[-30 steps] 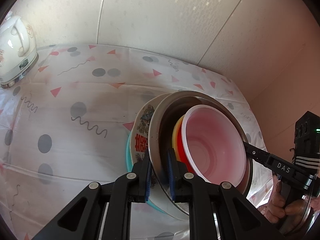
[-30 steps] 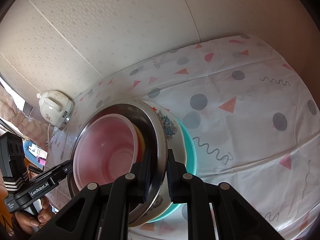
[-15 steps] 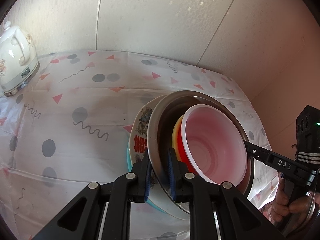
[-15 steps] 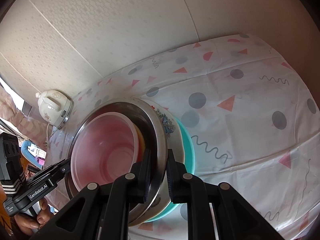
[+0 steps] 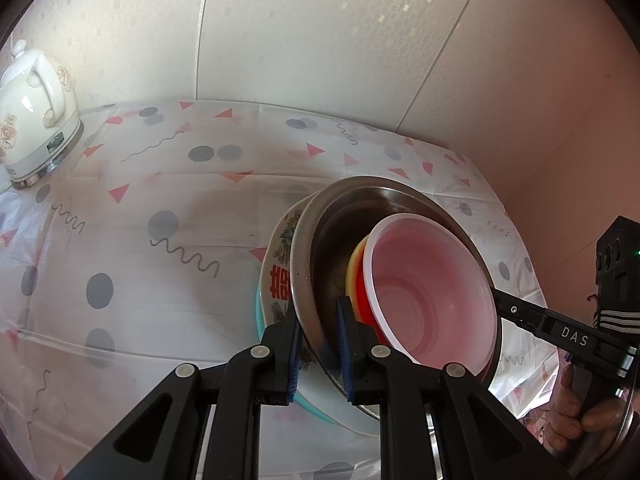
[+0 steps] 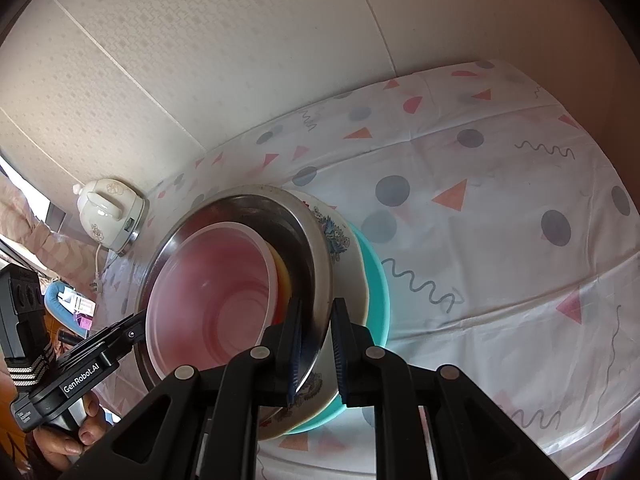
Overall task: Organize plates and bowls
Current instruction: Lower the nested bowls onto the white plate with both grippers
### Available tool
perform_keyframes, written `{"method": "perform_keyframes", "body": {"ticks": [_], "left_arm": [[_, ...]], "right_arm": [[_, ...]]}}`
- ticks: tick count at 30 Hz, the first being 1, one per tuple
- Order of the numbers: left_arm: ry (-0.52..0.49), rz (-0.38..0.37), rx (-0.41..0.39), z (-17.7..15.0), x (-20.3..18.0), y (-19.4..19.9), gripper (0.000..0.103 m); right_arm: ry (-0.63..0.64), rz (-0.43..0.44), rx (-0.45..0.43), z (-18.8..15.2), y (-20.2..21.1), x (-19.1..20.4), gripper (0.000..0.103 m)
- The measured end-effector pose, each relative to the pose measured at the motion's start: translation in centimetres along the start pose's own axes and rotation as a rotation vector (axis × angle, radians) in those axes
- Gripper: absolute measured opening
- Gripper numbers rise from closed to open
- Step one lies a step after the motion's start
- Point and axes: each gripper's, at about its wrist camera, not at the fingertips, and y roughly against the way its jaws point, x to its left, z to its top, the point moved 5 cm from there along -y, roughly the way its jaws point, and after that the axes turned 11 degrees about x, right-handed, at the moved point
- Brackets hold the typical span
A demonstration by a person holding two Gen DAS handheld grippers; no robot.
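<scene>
The left gripper (image 5: 318,344) is clamped on the near rim of the steel bowl (image 5: 332,240), one pad inside, one outside. The right gripper (image 6: 316,346) pinches the opposite rim likewise. Inside the steel bowl nests a pink bowl (image 5: 432,288); beneath it sit a patterned bowl (image 5: 280,256) with a red character and a teal bowl (image 6: 376,280), over the patterned tablecloth (image 5: 160,184). The grippers read "DAS" and "GenRobot.AI".

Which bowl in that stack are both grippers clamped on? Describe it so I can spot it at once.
On the patterned tablecloth, right of the white kettle, sits a nested stack of bowls. Both the left gripper and the right gripper pinch the rim of the steel bowl. It is the only shiny metal one, holding the pink plastic bowl and sitting in the painted white bowl.
</scene>
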Motion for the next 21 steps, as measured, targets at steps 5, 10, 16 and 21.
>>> {"method": "perform_keyframes", "body": {"ticks": [5,10,16,21], "left_arm": [[-0.002,0.004,-0.008,-0.13,-0.07,0.22,0.017],[0.001,0.01,-0.014,-0.29,-0.1,0.4,0.017],[0.006,0.015,-0.016,-0.29,-0.09,0.37,0.017],[0.003,0.02,-0.015,-0.24,-0.17,0.31,0.018]], "right_arm": [[0.016,-0.01,-0.01,-0.28,0.1,0.11,0.015],[0.034,-0.042,-0.027,-0.18,0.05,0.47,0.014],[0.043,-0.06,-0.036,0.15,-0.04,0.66,0.013],[0.048,-0.078,-0.045,0.37,-0.14,0.75,0.013]]}}
